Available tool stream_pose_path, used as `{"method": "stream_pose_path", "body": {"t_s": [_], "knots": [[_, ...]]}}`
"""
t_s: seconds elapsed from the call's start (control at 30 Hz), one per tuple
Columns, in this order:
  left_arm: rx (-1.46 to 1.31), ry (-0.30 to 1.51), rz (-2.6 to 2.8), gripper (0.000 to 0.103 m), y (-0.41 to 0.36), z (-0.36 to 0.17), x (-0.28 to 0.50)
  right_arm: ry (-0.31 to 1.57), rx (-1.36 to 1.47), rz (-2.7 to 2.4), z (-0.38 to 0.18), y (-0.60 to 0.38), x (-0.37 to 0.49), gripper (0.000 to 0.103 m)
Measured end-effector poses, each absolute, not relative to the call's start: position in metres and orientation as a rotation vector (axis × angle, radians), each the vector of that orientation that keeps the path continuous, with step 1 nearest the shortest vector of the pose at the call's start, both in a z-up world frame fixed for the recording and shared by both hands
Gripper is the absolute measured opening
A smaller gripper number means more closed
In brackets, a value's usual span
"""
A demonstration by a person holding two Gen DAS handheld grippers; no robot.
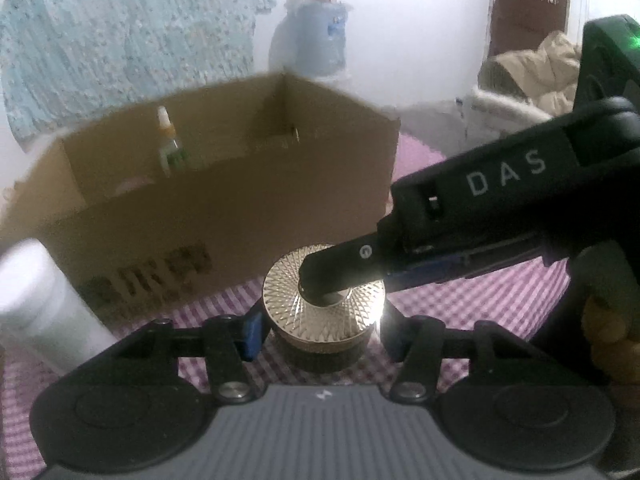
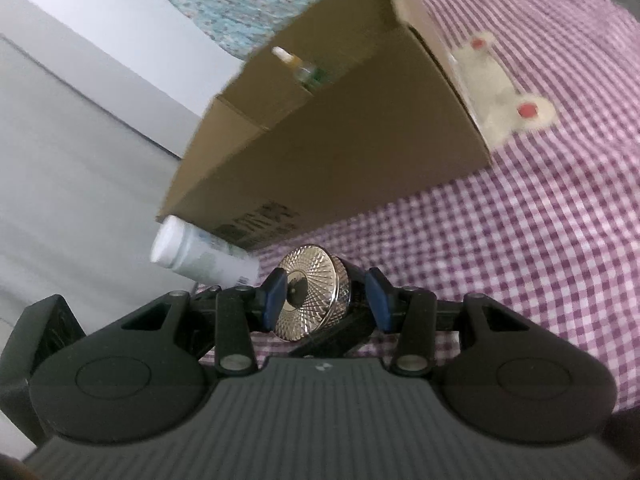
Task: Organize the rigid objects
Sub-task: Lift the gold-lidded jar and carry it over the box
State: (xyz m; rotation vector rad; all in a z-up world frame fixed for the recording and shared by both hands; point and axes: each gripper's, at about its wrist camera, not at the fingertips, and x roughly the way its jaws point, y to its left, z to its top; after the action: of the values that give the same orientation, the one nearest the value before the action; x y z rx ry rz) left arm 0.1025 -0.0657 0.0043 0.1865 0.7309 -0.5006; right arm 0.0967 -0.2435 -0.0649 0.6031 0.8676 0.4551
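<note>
Fingers point(image 1: 252, 334) clamp upright jar point(image 1: 324, 320), gold lid topmost.

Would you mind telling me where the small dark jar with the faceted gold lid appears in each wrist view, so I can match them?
Left wrist view: the small dark jar with the faceted gold lid sits bottom centre, upright, between that gripper's jaws.
Right wrist view: the same jar is lower centre, appearing tilted, its lid facing left.
Shared landmark: the open brown cardboard box behind the jar.
</note>
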Motion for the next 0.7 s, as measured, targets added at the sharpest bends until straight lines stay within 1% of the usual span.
{"method": "stream_pose_path", "body": {"t_s": [0.23,0.37,0.43,0.53,0.7], "knots": [[0.167,0.585,-0.453,0.057,-0.055,0.07,0.11,0.709,0.506,0.543,0.002,-0.231,0.103,0.044],[0.156,0.573,-0.408,0.057,-0.056,0.094,0.136,0.655,0.424,0.579,0.036,-0.221,0.128,0.044],[0.132,0.599,-0.382,0.057,-0.057,0.099,0.156,0.66,0.401,0.593,0.045,-0.219,0.15,0.044],[0.067,0.699,-0.373,0.057,-0.055,0.096,0.193,0.709,0.372,0.598,0.047,-0.215,0.187,0.044],[-0.053,0.868,-0.37,0.057,-0.049,0.069,0.246,0.848,0.335,0.577,0.028,-0.208,0.246,0.044]]}}
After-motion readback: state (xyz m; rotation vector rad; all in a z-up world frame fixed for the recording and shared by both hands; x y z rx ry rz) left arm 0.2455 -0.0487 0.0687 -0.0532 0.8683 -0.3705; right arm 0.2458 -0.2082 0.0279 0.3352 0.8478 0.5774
